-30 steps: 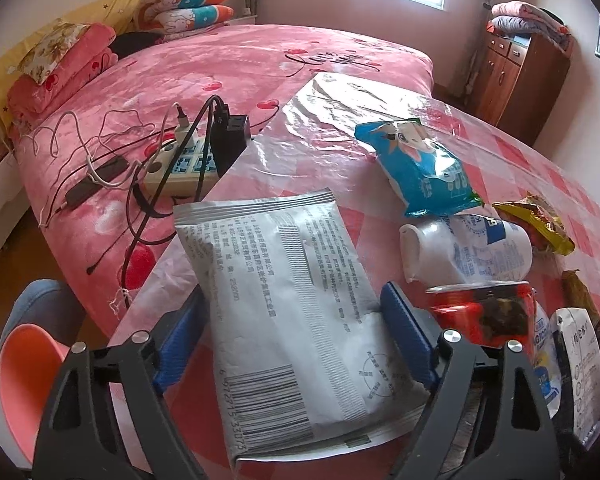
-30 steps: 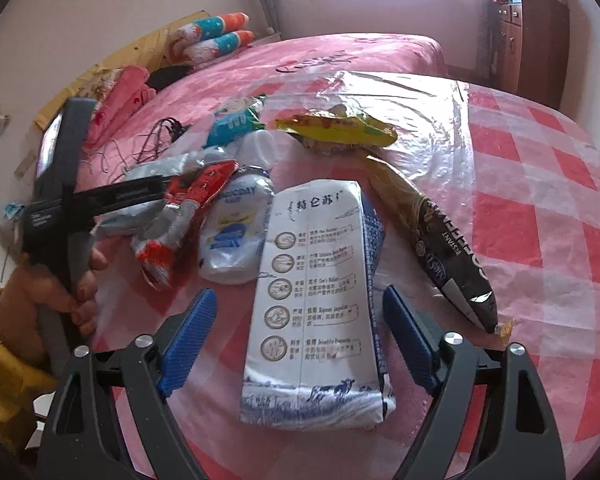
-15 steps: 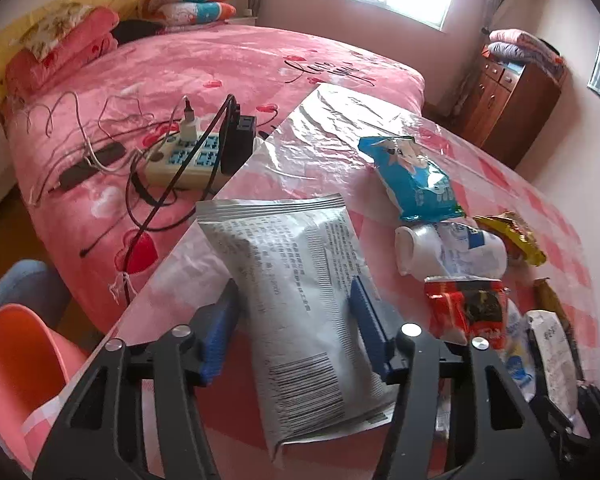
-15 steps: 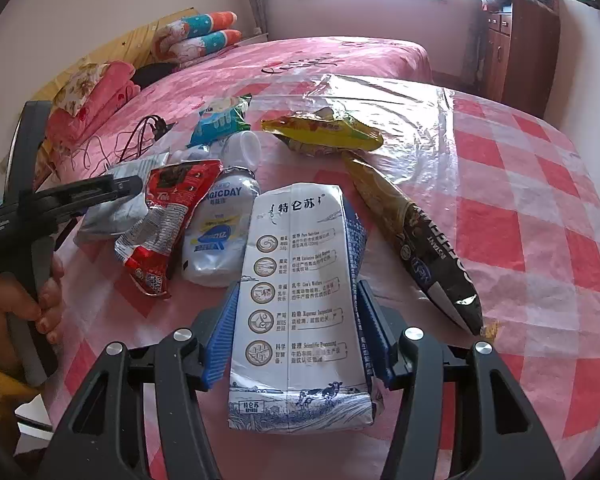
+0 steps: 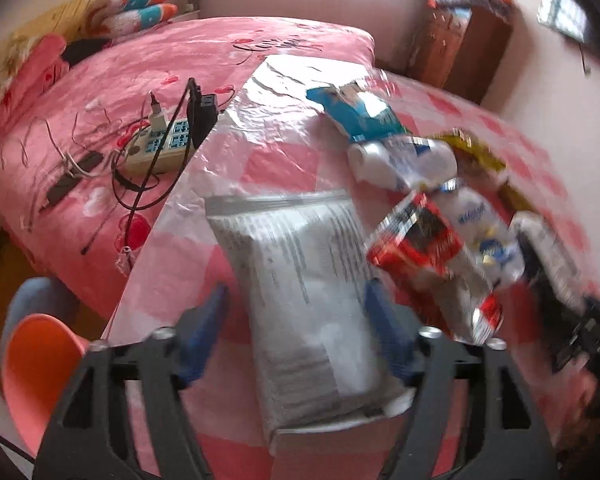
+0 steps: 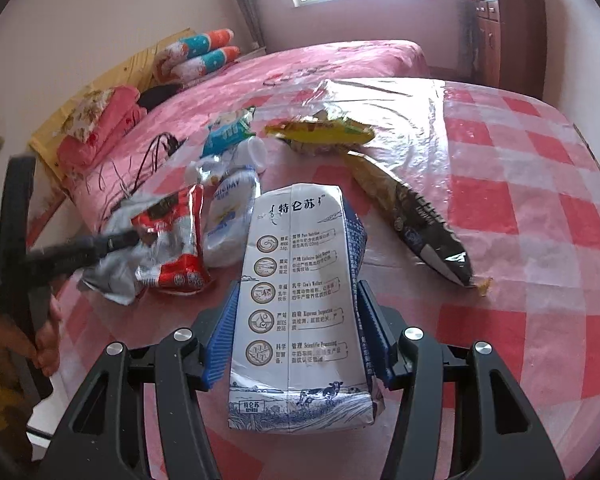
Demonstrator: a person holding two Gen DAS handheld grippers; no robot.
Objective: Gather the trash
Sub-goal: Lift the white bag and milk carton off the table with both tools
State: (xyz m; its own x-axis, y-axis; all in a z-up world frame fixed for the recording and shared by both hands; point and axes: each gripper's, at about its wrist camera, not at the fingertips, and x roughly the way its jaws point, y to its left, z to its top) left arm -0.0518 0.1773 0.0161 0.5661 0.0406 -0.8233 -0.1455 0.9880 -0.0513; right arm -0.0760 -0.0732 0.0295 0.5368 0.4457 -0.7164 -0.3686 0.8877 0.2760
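In half a second your right hand-held gripper [image 6: 296, 336] had finished closing: the blue pads, which a second earlier stood wide of the white milk carton [image 6: 300, 308], now pressed flat against both of its sides, low in the centre of the right wrist frame, with the carton resting on the checked table [image 6: 540, 208]. Your left hand-held gripper [image 5: 296, 320] went the other way; its fingers, near the grey foil bag [image 5: 304, 300] half a second before, now stood a little apart from the bag's edges at the lower middle of the left wrist frame, gripping nothing. That view was smeared, so you were probably moving fast. I judge one piece of trash secured and the bag not yet taken. Around them the red wrapper [image 6: 172, 244], the squashed bottle [image 6: 230, 220], the blue snack bag [image 5: 356, 114], the yellow wrapper [image 6: 324, 136] and the dark sachet [image 6: 416, 224] lay uncollected towards mid-frame.
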